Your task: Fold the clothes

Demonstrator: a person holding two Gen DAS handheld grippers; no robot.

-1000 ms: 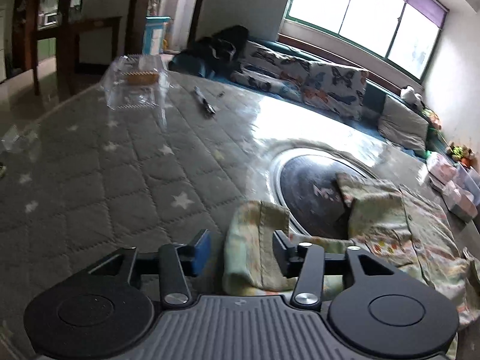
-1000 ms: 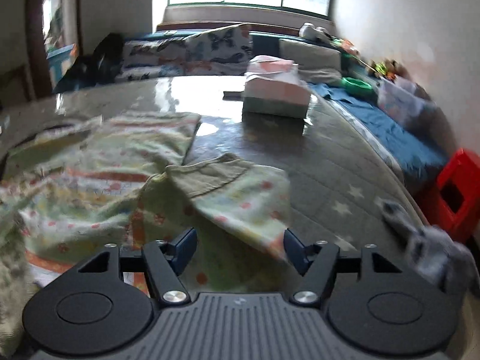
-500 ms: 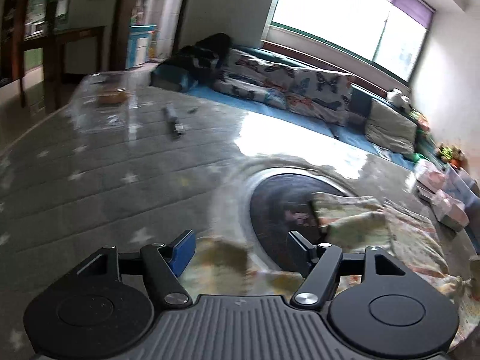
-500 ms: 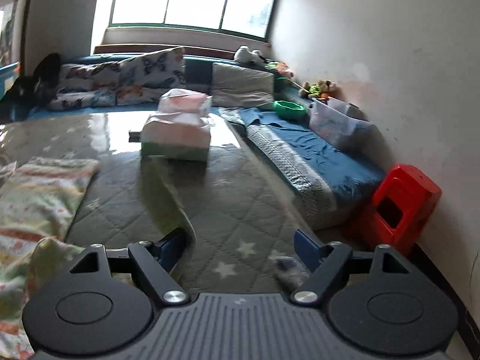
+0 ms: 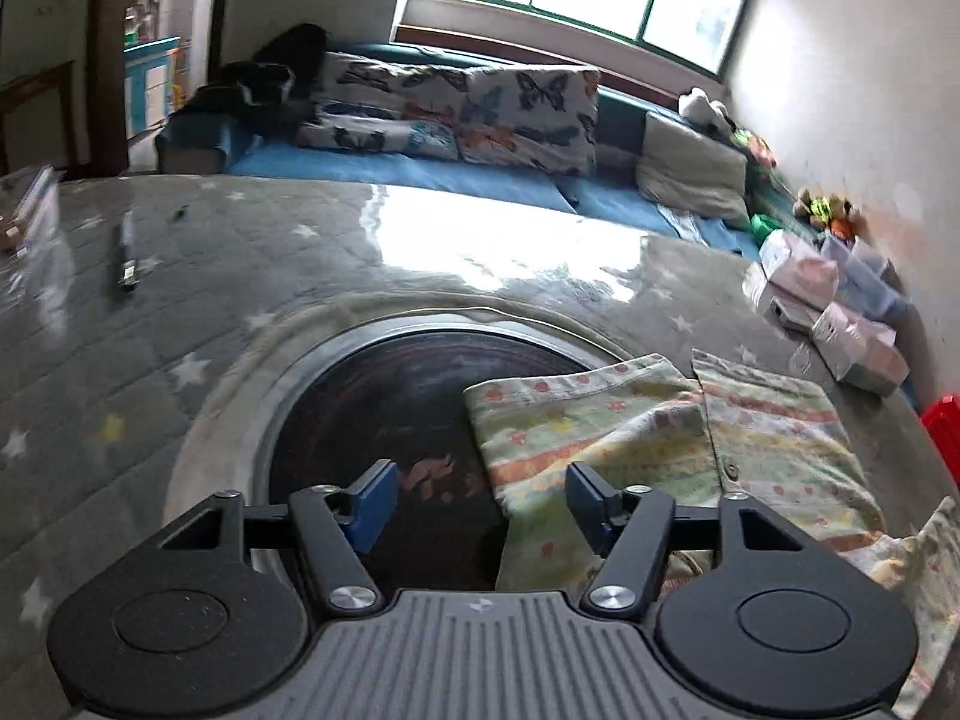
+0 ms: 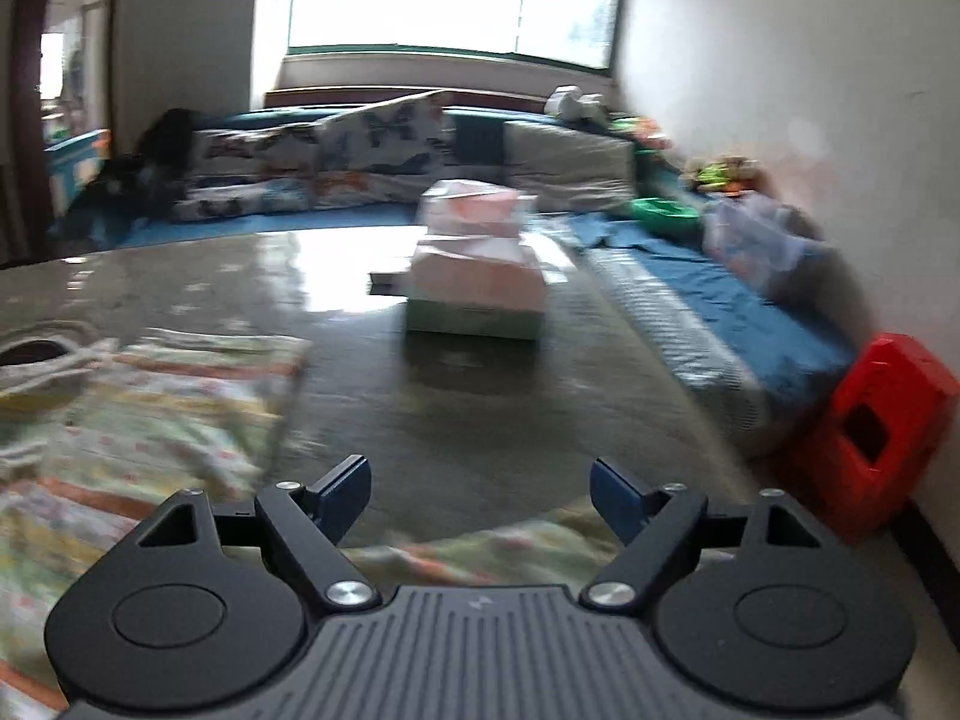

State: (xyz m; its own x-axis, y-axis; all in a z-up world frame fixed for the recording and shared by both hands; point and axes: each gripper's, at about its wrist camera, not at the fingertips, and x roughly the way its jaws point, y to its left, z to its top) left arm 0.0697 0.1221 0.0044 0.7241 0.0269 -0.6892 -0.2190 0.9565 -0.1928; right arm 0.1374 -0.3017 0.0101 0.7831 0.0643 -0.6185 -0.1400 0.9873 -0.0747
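A pale green garment with orange stripes and small prints [image 5: 660, 438] lies spread on the grey star-quilted table [image 5: 180, 312], partly over a dark round glass inset [image 5: 390, 408]. My left gripper [image 5: 480, 501] is open and empty, raised just above the garment's near left edge. In the right wrist view the same garment [image 6: 138, 396] lies at the left, and a fold of it [image 6: 480, 552] shows under the fingers. My right gripper [image 6: 480, 492] is open and empty above the table.
Stacked tissue boxes [image 6: 474, 276] stand at the table's far side and show at the right in the left wrist view [image 5: 840, 324]. A dark pen-like object [image 5: 126, 258] lies at the far left. A red stool [image 6: 882, 420] stands on the floor at the right. A cushioned bench [image 5: 480, 114] runs behind.
Both grippers have opened wider and lifted off the garment. The left view has swung right towards the garment's body; the right view swung right, then back towards the tissue boxes.
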